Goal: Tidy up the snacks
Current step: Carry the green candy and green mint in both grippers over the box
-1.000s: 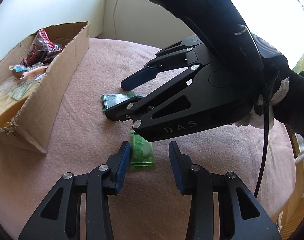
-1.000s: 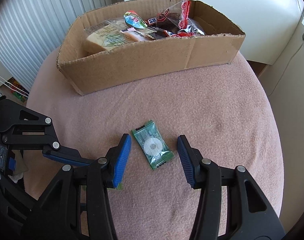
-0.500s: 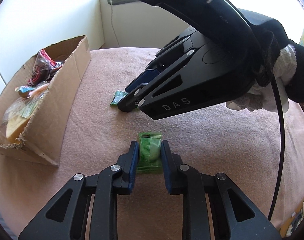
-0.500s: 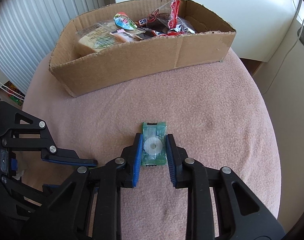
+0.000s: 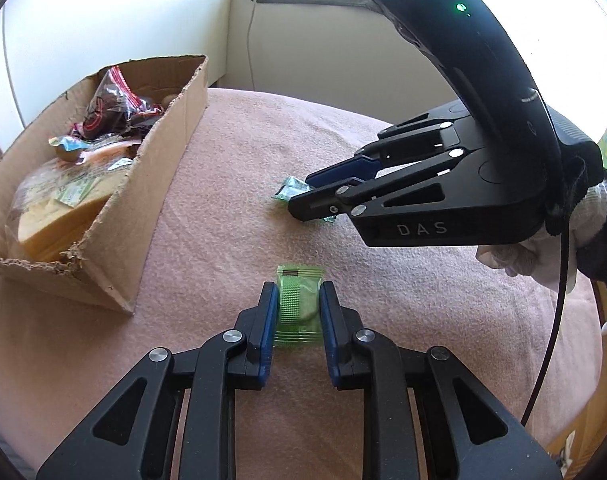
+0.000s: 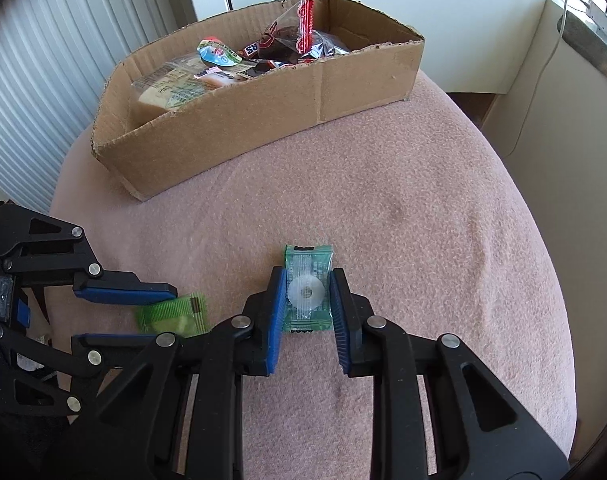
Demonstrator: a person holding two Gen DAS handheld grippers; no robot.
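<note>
two small green snack packets sit pinched in hand-held grippers above a pink cloth-covered table (image 6: 443, 184), near the cardboard box (image 6: 263, 128) that already holds most of the haul. the left gripper (image 5: 296, 312) has its blue pads closed narrow on a light green packet (image 5: 298, 304), which lies just in front of the box's near torn corner and well clear of its wall. the right gripper (image 6: 306, 304), gripped by a gloved hand (image 5: 543, 256), is likewise clamped tight, on a darker green packet with a white ring (image 6: 307, 292), which sits further from the box than its partner, out toward the middle of the cloth. inside the box lie a wrapped pale cake or bread slice (image 6: 167, 96), a red-and-clear bag of dark sweets (image 6: 291, 32) and several smaller wrappers, suggesting the sorting is largely done. no other loose snacks show on the cloth around the box, so these two packets appear to be the last. what looks to remain: lifting both clear of the cloth, carrying them over the box's low front wall, and letting go among the snacks already inside. whether either packet has left the cloth yet cannot be told from these views.
</note>
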